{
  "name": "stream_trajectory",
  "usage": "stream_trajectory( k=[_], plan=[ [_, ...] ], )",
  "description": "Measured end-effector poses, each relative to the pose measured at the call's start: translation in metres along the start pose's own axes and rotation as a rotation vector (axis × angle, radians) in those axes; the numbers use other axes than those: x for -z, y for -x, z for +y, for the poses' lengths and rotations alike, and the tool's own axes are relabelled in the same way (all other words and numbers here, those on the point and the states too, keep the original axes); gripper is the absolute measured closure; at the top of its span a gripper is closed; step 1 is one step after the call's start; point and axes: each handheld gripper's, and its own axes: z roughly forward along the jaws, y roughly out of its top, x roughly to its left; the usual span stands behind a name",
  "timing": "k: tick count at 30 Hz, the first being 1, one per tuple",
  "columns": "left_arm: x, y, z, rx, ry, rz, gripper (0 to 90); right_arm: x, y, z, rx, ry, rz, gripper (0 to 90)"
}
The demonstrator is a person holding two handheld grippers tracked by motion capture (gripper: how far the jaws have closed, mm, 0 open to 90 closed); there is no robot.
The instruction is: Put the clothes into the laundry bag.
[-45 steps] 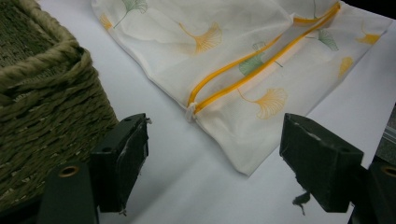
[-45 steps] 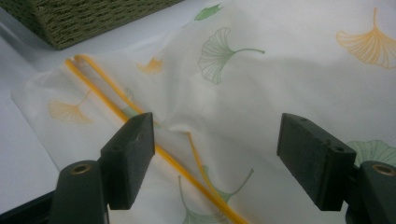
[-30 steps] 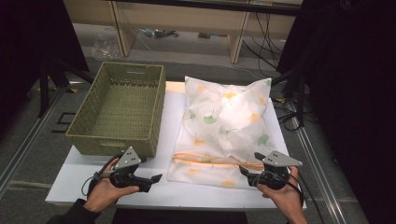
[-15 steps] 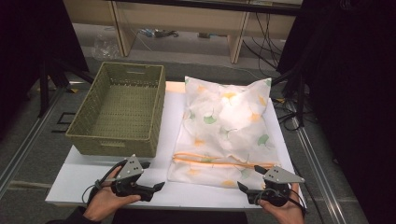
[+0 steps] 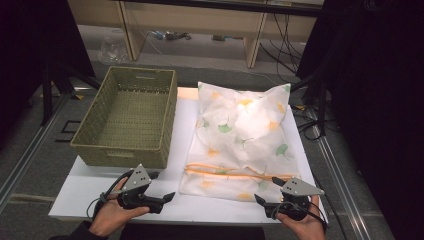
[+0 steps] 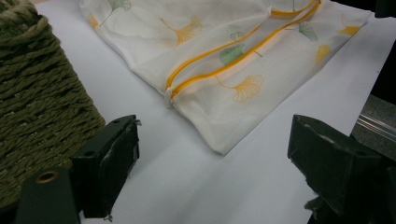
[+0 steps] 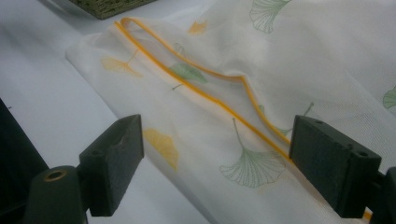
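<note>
Two open tools [image 5: 167, 197] [image 5: 260, 202] beside an unlabelled leaf-print mesh bag [image 5: 242, 137], wicker basket [image 5: 127, 117].

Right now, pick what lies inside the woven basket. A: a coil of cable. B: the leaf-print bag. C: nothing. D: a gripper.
C: the high view looks straight into the woven basket and shows only its bare woven floor, while the leaf-print bag lies on the table beside it.

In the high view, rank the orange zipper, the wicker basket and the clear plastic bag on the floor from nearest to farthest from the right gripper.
From the right gripper:
1. Orange zipper: just ahead of it, running across the near end of the leaf-print pouch.
2. Wicker basket: across the table on the left side.
3. Clear plastic bag: on the floor beyond the table's far left.
</note>
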Motion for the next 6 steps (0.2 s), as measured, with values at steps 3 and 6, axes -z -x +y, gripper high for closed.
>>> stream_trajectory(
  k=[3, 6],
  plan=[
    [-0.0002, 0.0001, 0.0001, -0.001, 0.001, 0.000, 16.2, -0.0002, 0.0001, -0.0001, -0.003, -0.002, 0.000, 18.5],
    [-0.0003, -0.0001, 0.0003, -0.002, 0.001, 0.001, 16.1, 0.0002, 0.0005, 0.0001, 0.004, 0.002, -0.005, 18.2]
  ],
)
